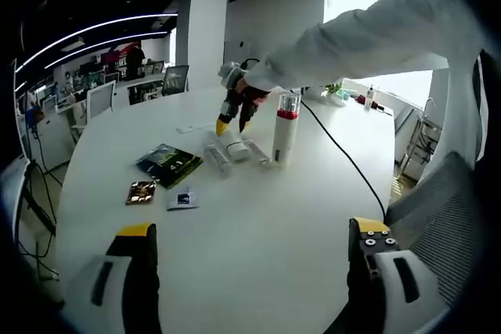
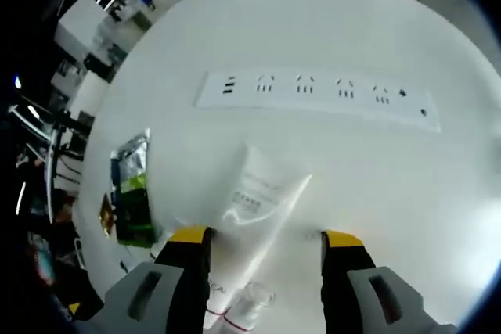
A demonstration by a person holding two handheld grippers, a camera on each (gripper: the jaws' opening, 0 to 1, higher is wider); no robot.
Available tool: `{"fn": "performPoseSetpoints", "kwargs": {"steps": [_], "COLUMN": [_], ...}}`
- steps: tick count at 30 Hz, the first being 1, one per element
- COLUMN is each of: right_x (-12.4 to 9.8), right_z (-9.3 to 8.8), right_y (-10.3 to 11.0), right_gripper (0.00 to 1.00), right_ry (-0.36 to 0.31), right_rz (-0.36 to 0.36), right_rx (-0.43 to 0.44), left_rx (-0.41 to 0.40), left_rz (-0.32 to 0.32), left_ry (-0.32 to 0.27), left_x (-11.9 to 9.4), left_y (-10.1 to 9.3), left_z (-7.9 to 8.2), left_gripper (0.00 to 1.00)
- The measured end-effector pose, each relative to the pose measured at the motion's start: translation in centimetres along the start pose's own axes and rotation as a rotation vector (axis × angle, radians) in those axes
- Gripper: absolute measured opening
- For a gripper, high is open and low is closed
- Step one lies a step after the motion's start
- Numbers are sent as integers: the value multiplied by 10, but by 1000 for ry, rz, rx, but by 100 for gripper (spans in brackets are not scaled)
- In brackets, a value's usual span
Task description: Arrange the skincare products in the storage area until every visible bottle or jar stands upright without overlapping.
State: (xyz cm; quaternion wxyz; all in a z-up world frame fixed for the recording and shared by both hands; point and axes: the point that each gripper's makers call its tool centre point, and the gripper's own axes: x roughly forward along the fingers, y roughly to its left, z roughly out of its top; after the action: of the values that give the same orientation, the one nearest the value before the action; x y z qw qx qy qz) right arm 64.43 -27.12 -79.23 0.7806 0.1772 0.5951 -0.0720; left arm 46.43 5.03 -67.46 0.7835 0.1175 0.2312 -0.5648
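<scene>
Your left gripper (image 1: pixel 250 232) hangs low over the white table (image 1: pixel 258 263), its 2 yellow-tipped jaws spread wide with only bare tabletop between them. Well ahead of it, your right gripper (image 1: pixel 232 123) points its yellow tips down at a small cluster of products. A white sleeve (image 1: pixel 352 37) reaches in from the upper right behind it. Just right of those tips 1 tall white bottle (image 1: pixel 285 138) with a red band and a clear cap stands upright. At its foot several tubes lie flat, side by side: a clear-capped one (image 1: pixel 218 155), a short white one (image 1: pixel 236 149) and another (image 1: pixel 257 150) nearest the bottle. Left of the cluster lies a dark green packet (image 1: pixel 169 164), then a small gold-brown sachet (image 1: pixel 141 192) and a small pale sachet (image 1: pixel 182 199). A black cable (image 1: pixel 344 154) runs across the table to the right.

In the right gripper view, your right gripper (image 2: pixel 266 238) also has its jaws held apart, gripping nothing. Between and just beyond them a white tube (image 2: pixel 258 193) lies flat, its crimped end away from you. Its lower end passes close by the left jaw, next to a clear cap (image 2: pixel 249 303). Beyond the tube sits a white power strip (image 2: pixel 317 98), and off to the left the green packet (image 2: pixel 131 193).
</scene>
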Motion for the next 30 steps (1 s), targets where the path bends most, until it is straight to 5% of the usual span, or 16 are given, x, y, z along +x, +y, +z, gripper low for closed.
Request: {"fn": "performPoseSetpoints", "kwargs": {"steps": [9, 19, 30], "right_x": [5, 3, 5], "right_z": [-2, -4, -5], "right_y": [3, 1, -7], "right_gripper": [56, 45, 38], "right_ry": [57, 85, 81], "right_rz": [-110, -134, -183], "right_rx": [3, 24, -58], "left_rx": [4, 1, -18], "left_rz": [-3, 16, 25], "left_ry": [9, 29, 17], "left_x": [1, 2, -1], "left_y": [0, 6, 9], "left_z": [-2, -6, -5], "left_gripper": [98, 98, 97]}}
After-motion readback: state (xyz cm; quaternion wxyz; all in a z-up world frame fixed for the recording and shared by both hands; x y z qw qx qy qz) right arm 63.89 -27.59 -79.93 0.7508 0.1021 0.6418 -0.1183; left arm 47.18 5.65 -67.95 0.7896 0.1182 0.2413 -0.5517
